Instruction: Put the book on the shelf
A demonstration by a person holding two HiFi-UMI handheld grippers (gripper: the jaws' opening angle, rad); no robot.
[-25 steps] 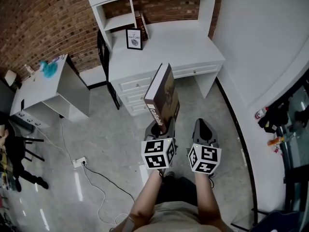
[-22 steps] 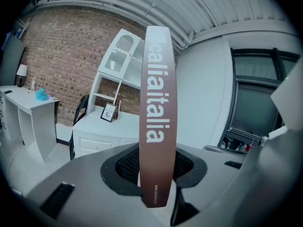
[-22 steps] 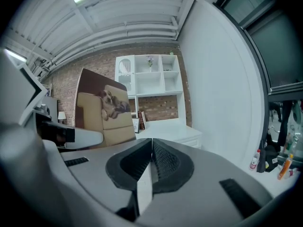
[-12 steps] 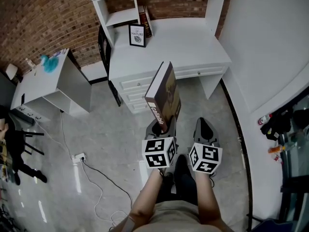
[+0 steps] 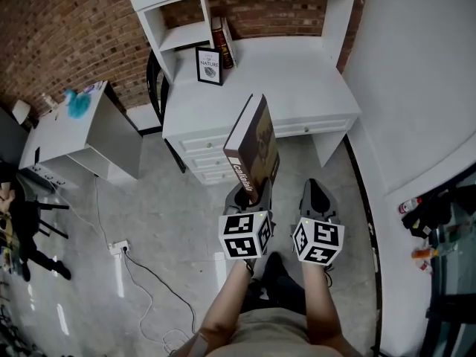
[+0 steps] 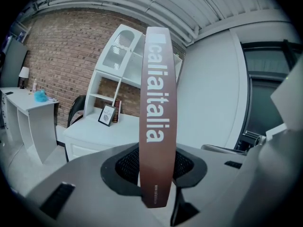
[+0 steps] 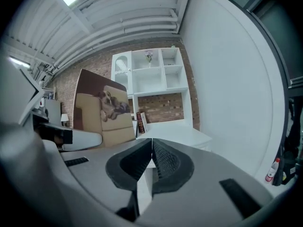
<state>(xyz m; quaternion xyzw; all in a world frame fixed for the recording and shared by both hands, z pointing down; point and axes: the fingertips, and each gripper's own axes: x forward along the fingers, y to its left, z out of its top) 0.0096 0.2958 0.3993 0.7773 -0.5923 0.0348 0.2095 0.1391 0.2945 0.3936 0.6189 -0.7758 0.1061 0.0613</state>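
A large brown book (image 5: 252, 148) with white spine lettering stands upright, clamped at its lower end by my left gripper (image 5: 248, 196). In the left gripper view its spine (image 6: 157, 112) rises between the jaws. My right gripper (image 5: 318, 198) hangs beside it, shut and empty; its own view shows the jaws closed together (image 7: 151, 155) and the book's cover (image 7: 104, 109) at the left. Ahead is a white desk (image 5: 297, 73) with a white shelf unit (image 5: 175, 17) on top of it, against a brick wall. Two books (image 5: 222, 42) lean in the shelf opening.
A framed picture (image 5: 208, 65) stands on the desk top at the left. A dark chair (image 5: 155, 88) sits left of the desk, and a second white table (image 5: 74, 132) is further left. A cable (image 5: 149, 288) runs across the floor. A white wall (image 5: 416, 73) bounds the right side.
The desk and shelf have shifted slightly lower and nearer in the head view. The book and both grippers keep the same pose.
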